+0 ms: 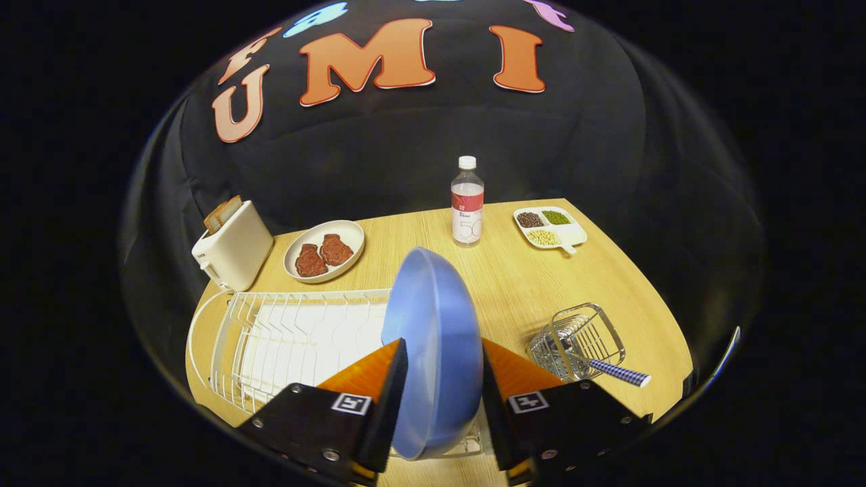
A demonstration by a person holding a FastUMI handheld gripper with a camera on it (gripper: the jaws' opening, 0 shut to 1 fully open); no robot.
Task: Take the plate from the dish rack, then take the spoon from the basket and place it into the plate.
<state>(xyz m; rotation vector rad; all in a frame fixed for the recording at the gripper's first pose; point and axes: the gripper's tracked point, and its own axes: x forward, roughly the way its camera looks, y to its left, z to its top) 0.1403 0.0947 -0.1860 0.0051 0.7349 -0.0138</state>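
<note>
Tool (443,379) clamps one blue plate (433,338) upright over rack (291,338); one spoon (616,372) in basket (582,338).

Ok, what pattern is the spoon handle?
Blue-and-white check on the spoon handle, gripper view; gripper shut on plate.

- The gripper (443,385) clamps the blue plate (433,338) on edge, both fingers pressing it, over the white rack (291,338).
- The wire basket (575,341) lies right of the fingers, the spoon (619,372) handle sticking out.
- Beyond: toaster (233,247), bottle (467,203).
</note>
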